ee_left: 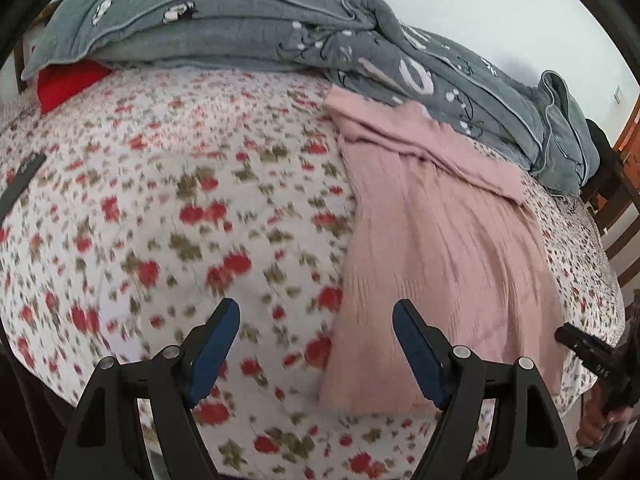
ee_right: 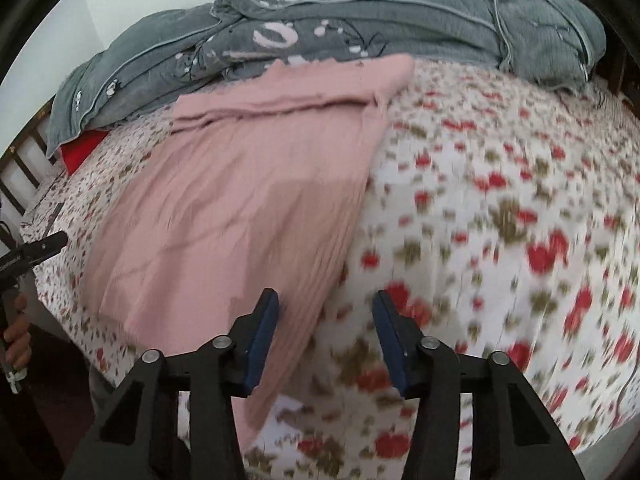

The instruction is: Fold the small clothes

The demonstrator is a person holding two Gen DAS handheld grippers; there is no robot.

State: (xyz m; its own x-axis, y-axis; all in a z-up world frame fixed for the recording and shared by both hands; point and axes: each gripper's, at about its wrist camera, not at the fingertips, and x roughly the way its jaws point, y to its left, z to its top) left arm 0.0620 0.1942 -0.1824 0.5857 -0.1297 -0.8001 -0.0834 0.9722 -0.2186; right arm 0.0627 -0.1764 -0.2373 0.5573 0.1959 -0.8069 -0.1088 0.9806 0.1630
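**Both Jaws Open and Empty Above the Bed**

The jaws of the left gripper [ee_left: 316, 320] stand wide apart with nothing between them; the flowered bedsheet [ee_left: 180, 200] shows through the gap. The right-hand blue pad sits over the lower left edge of the pink garment [ee_left: 440, 240] in the left wrist view; contact cannot be confirmed.

The jaws of the right gripper [ee_right: 326, 312] are parted to a narrower gap and hold nothing. In the right wrist view, the left-hand pad lies over the garment's lower right edge, and the right-hand pad lies over bare sheet.

The pink garment lies flat on the bed, with 1 folded band across its far end, which reaches the grey quilt [ee_left: 240, 32]. Its long side edges are exposed on both sides.

Open sheet extends widely to the left of the garment in the left wrist view and to the right of it in the right wrist view. The bunched quilt closes off the far side. A red item [ee_left: 64, 84] shows under the quilt at the far left corner. Wooden rails [ee_left: 624, 216] border the bed end.
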